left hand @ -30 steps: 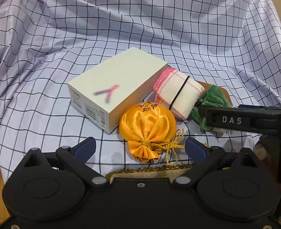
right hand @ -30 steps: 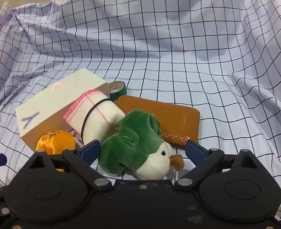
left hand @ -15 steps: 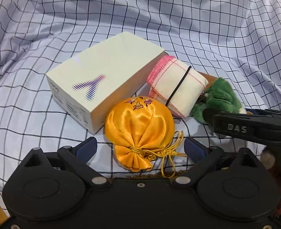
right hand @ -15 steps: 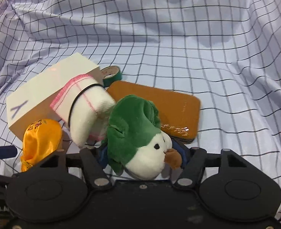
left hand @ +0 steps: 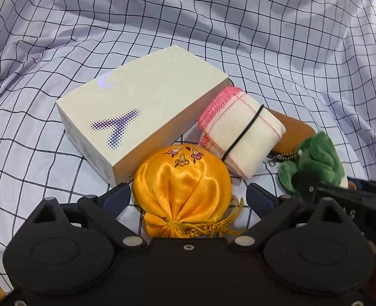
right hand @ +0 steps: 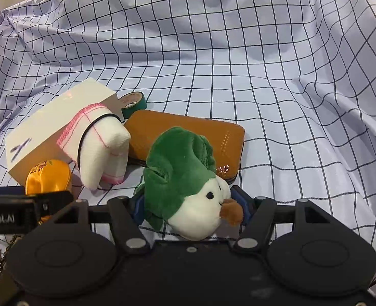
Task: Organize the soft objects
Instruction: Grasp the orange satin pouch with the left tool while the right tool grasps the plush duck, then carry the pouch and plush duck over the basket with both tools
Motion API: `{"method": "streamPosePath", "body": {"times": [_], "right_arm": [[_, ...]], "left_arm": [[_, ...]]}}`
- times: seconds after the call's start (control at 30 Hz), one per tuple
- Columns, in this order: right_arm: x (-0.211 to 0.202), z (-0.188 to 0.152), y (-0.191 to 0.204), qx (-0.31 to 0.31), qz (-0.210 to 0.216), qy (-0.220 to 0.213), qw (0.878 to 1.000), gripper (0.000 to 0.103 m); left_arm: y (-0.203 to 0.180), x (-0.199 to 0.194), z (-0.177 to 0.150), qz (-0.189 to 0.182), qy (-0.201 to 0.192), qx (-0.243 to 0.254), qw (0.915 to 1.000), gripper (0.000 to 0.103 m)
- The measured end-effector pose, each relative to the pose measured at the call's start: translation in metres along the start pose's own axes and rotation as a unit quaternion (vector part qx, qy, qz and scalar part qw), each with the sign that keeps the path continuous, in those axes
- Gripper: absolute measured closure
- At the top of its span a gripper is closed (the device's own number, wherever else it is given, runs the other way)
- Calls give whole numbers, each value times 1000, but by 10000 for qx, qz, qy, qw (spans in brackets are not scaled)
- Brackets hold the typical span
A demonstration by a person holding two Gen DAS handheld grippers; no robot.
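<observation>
Checked cloth (left hand: 264, 38) covers surface. Left gripper (left hand: 188, 199) spread wide, orange satin pouch (left hand: 182, 188) between its fingers, unclamped, near white box (left hand: 142, 112). Right gripper (right hand: 190, 204) clamped on green plush toy (right hand: 180, 168), just right of rolled towel (right hand: 103, 148).

One pouch (left hand: 181, 186), orange satin, lies between the left tongs' (left hand: 188, 197) spread fingers. One plush (right hand: 185, 178), green and white, sits pinched in the right tongs (right hand: 190, 204). One rolled towel (left hand: 240, 135), white with pink hem, lies just ahead of the left tongs, to their right. One white box (left hand: 139, 117) lies ahead of them to the left. One brown wallet (right hand: 188, 135) lies just beyond the right tongs, and one roll of green tape (right hand: 133, 102) farther on, to the left. Two tongs, six things, one checked cloth (right hand: 238, 63).
</observation>
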State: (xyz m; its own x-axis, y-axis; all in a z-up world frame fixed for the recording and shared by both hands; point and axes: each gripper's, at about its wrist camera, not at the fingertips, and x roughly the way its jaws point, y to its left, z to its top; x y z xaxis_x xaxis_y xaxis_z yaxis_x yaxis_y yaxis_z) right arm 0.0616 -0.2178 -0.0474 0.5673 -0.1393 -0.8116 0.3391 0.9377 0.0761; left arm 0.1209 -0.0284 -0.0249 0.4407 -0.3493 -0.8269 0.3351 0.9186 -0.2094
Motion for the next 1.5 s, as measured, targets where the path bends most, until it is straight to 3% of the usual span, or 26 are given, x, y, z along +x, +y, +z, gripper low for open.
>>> {"method": "streamPosePath", "body": {"times": [0.23, 0.3, 0.47, 0.97, 1.5], "right_arm": [[1, -2, -1, 38, 34, 29, 10000, 38], [0, -3, -3, 74, 54, 27, 10000, 38], [-2, -5, -5, 106, 70, -25, 9999, 38], [-52, -21, -12, 230, 149, -362, 9990, 38], [-132, -83, -11, 571, 645, -507, 9950, 38]], "left_arm": [[3, 8, 5, -37, 98, -258, 9996, 11], [3, 10, 5, 52, 157, -339, 9993, 27], [2, 5, 4, 109, 124, -287, 9995, 38], [-12, -39, -26, 89, 2, 66, 9999, 39], [-30, -101, -89, 257, -297, 204, 9990, 39]]}}
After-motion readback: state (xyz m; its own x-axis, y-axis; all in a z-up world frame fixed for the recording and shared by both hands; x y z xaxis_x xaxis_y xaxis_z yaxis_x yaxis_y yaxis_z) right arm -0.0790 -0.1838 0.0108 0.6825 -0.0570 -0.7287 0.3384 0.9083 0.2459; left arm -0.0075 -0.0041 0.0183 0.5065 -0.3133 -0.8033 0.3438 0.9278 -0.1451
